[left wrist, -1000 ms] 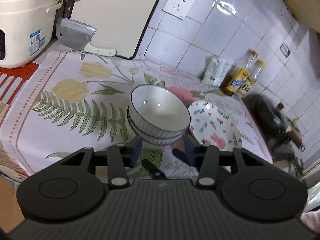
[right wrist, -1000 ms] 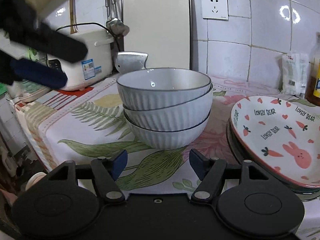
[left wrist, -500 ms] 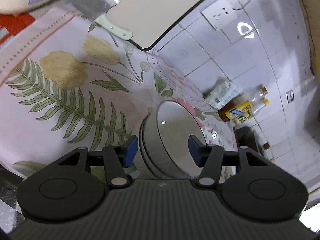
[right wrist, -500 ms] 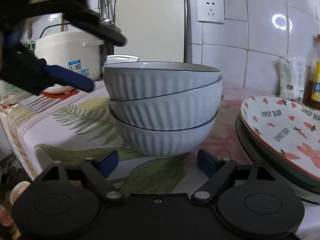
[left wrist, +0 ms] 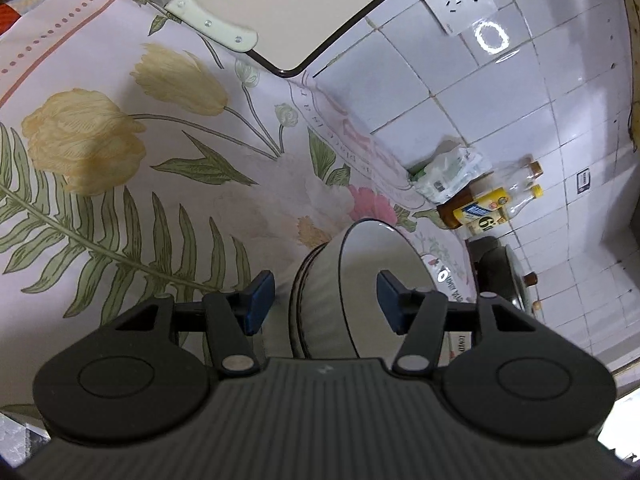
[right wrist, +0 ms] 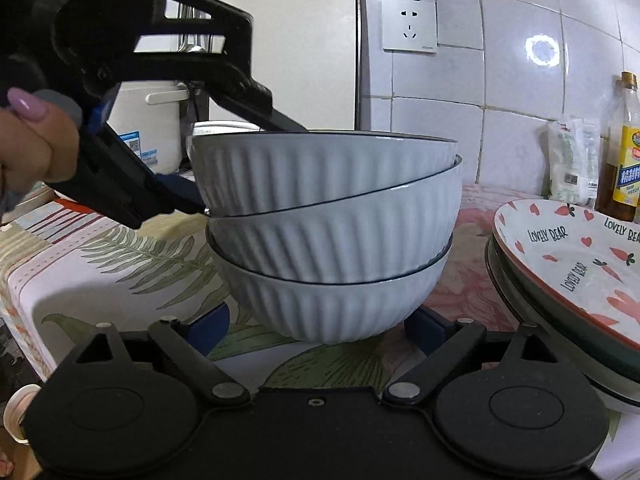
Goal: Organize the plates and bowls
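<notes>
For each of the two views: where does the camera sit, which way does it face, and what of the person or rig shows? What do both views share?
Left wrist: sits on the left gripper, looking down along its fingers at the bowl stack and floral cloth; its jaws straddle the top bowl's wall.
Right wrist: sits on the right gripper, low and nearly level, facing the bowl stack; its jaws are opening either side of the bottom bowl. A hand holding the left gripper shows at left.
Shared: bowl stack, cloth, cutting board, socket, bottles.

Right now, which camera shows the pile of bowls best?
The right wrist view: it shows the bowl stack side-on, all three bowls countable. The left wrist view looks down onto the stack, showing mostly the top bowl's inside.
</notes>
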Demonstrator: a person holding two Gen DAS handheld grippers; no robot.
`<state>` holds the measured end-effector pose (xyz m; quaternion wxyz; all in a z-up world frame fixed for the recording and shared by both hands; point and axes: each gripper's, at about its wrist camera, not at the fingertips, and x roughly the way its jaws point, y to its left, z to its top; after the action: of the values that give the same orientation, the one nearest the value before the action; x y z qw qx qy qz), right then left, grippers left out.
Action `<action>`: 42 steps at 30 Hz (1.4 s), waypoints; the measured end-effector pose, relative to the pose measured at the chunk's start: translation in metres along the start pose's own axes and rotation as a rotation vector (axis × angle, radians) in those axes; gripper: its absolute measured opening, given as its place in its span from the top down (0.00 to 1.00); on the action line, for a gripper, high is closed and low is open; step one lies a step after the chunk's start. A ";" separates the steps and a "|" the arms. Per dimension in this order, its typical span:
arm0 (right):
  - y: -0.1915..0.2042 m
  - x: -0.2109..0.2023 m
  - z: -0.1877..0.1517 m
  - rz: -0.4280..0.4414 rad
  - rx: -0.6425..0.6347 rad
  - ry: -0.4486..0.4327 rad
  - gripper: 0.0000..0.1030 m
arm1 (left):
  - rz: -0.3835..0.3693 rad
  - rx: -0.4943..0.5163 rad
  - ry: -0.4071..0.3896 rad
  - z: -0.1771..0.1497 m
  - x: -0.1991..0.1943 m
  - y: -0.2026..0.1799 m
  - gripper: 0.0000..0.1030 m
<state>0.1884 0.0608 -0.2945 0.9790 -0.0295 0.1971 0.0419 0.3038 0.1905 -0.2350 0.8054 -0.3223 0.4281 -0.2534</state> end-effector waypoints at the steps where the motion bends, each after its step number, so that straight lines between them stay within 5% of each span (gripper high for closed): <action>1: 0.001 0.001 0.001 -0.002 -0.001 0.000 0.06 | 0.009 -0.007 0.003 0.000 0.002 0.001 0.50; 5: 0.001 0.006 0.003 -0.009 0.001 -0.001 0.06 | 0.032 -0.015 0.010 0.001 0.000 0.005 0.64; 16: -0.008 0.014 0.008 0.072 -0.045 0.000 0.10 | 0.108 0.024 0.008 -0.005 0.003 0.003 0.64; 30: -0.012 0.023 0.021 0.116 -0.061 0.044 0.13 | 0.098 -0.041 -0.027 -0.013 0.011 0.010 0.62; 42: -0.015 0.024 0.020 0.152 -0.058 0.033 0.13 | 0.156 0.046 -0.038 -0.015 0.004 -0.005 0.62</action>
<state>0.2196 0.0490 -0.2844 0.9684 -0.0435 0.2136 0.1213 0.2918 0.1799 -0.2396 0.8377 -0.2742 0.4308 -0.1936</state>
